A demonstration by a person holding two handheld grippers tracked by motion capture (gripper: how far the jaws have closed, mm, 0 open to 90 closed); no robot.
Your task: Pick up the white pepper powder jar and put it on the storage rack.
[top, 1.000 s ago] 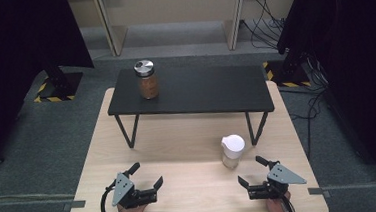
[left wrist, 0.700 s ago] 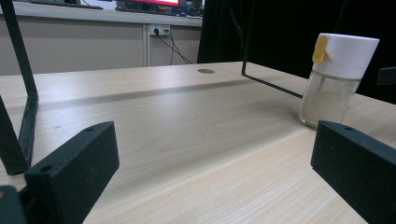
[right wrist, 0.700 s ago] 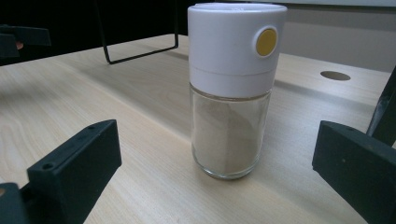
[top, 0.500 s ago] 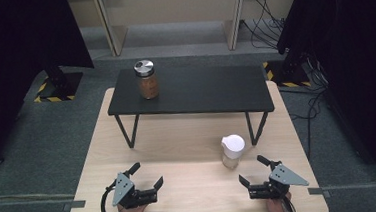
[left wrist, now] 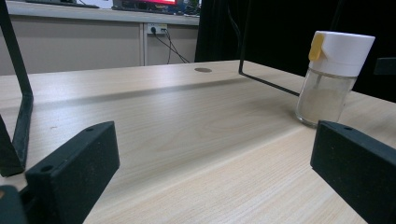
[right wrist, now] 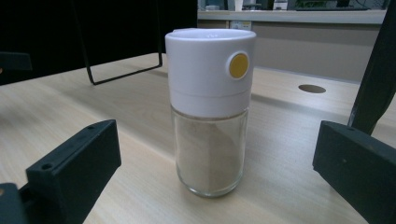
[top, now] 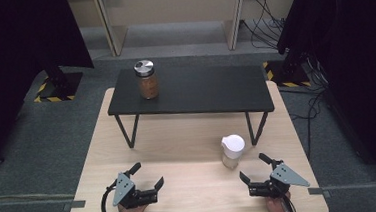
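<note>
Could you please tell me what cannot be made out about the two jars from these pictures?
- Metal-lidded jar, high view: too small to identify its brown contents.
- White-capped jar, right gripper view: pale contents unidentifiable; the opaque cap hides its top.
- The person's hands, high view: cut off by the bottom edge.

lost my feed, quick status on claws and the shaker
Left claw and right claw open, empty. Shaker upright on table, just ahead of right claw. Nothing between.

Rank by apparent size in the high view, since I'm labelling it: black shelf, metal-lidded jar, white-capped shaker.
1. black shelf, by far the largest.
2/3. metal-lidded jar and white-capped shaker look alike; the jar stands raised on the shelf, so I won't rank them.
</note>
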